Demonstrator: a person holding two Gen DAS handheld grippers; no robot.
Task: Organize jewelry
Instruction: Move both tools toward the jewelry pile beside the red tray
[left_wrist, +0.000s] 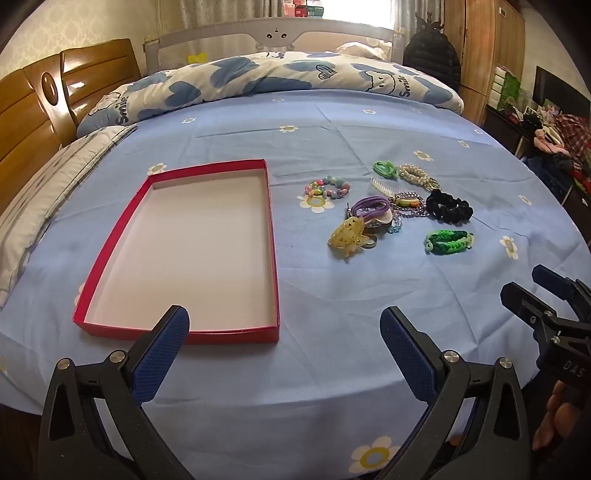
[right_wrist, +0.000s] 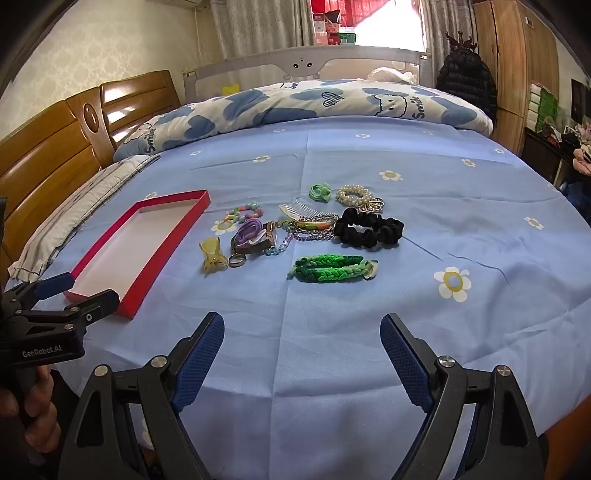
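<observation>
Many light, small trinkets (right_wrist: 295, 229) heaped on the bed (right_wrist: 406, 314) right of the empty red box (left_wrist: 177, 254); soft scrunchie (right_wrist: 369, 227) pinchable anywhere, chains slippery, comb brittle; both tools (left_wrist: 284, 332) (right_wrist: 302, 341) gaping, holding nothing.

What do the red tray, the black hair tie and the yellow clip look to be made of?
Red tray: probably cardboard, with thin straight walls and a matte white inside.
Black hair tie: soft gathered fabric, maybe velvet, dull and ruffled.
Yellow clip: translucent plastic, judging by its glossy, see-through look.
</observation>
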